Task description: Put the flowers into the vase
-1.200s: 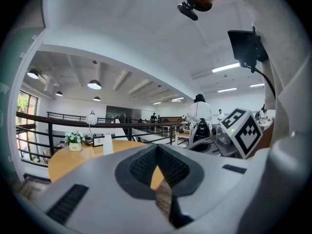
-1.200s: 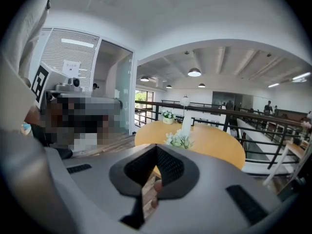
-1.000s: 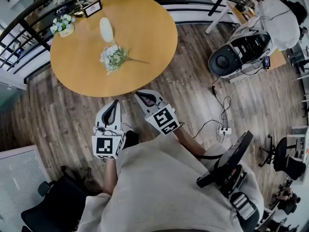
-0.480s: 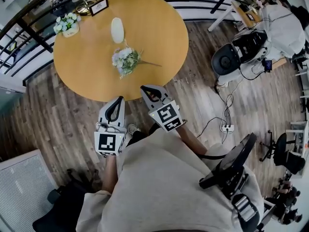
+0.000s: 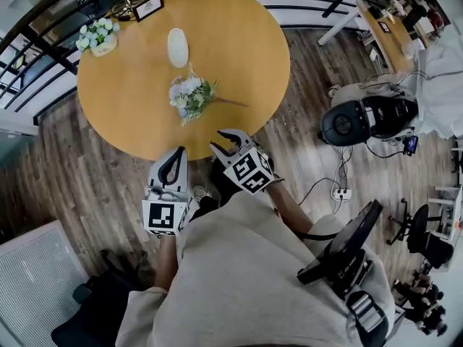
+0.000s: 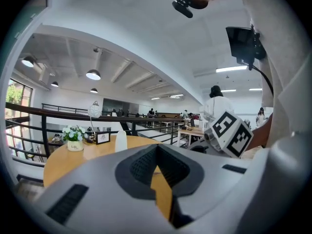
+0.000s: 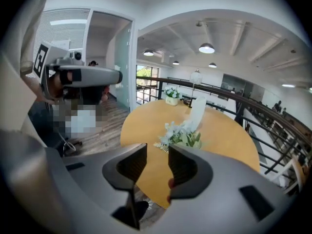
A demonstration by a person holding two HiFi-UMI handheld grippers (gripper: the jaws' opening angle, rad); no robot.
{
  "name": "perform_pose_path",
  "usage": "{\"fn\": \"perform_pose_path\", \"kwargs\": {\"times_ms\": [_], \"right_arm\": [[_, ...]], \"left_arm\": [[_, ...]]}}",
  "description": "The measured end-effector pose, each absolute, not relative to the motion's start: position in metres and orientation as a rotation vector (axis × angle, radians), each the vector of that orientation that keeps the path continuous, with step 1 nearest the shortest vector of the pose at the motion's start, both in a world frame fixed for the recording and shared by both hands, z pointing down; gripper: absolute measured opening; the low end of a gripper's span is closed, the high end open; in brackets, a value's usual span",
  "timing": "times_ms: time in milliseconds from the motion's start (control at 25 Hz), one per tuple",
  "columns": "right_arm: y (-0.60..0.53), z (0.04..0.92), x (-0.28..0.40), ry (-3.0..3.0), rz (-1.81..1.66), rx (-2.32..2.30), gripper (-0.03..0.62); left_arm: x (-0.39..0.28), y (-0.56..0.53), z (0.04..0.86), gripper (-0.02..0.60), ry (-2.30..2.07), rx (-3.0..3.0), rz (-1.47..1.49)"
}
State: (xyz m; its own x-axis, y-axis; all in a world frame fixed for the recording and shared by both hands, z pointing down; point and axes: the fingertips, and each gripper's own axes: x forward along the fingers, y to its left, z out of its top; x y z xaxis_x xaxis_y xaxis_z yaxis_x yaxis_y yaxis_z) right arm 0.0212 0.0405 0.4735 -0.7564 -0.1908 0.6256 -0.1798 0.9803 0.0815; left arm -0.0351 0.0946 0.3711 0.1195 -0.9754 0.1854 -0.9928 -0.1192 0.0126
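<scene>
My right gripper [image 5: 226, 142] is opening. Its own view shows a clear gap between the jaws with nothing in it, only the table [image 5: 239, 42] and floor beyond. My left gripper [image 5: 179, 152] has its jaws together at the tips and holds nothing. Both hang at the near edge of the round table, short of anything on it.

The flowers [image 5: 189, 96] lie flat on the tabletop ahead of me, slightly left of where the right gripper points. Their long axis runs across my reach rather than along it. The white blossoms and leaves bunch at the left end, and the thin bare stem trails off to the right. That stem end is on my right gripper's side, so I judge the right hand is the nearer and better placed one to take the stem. The jaws would need to straddle the stem crosswise.

The vase [image 5: 177, 47] stands upright beyond the blossoms, farther from me than the flowers. It is near the heads, but as far as I can tell it is not touching them. A small potted posy [image 5: 96, 36] and a picture frame [image 5: 148, 6] sit well apart at the far left rim. Nothing is in the vase yet.
</scene>
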Motion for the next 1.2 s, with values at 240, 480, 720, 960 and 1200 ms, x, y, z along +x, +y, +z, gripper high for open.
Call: {"fn": "perform_pose_path", "kwargs": {"times_ms": [240, 480, 720, 960, 1200], "right_arm": [[-0.007, 0.517, 0.001, -2.284, -0.134, 0.113, 0.241], [-0.067, 0.564, -0.019, -2.147, -0.202, -0.002, 0.252], [-0.097, 0.593, -0.038, -2.042, -0.186, -0.114, 0.319], [-0.09, 0.593, -0.049, -2.019, -0.132, -0.231, 0.357], [-0.094, 0.603, -0.066, -1.988, -0.136, -0.237, 0.357]], "left_arm": [[-0.064, 0.055, 0.364, 0.006, -2.081, 2.173, 0.217], [-0.084, 0.021, 0.357, 0.006, -2.188, 2.027, 0.243], [-0.102, 0.008, 0.367, 0.006, -2.255, 1.881, 0.253], [-0.108, 0.003, 0.374, 0.006, -2.272, 1.807, 0.251], [-0.116, 0.002, 0.374, 0.006, -2.268, 1.804, 0.25]]}}
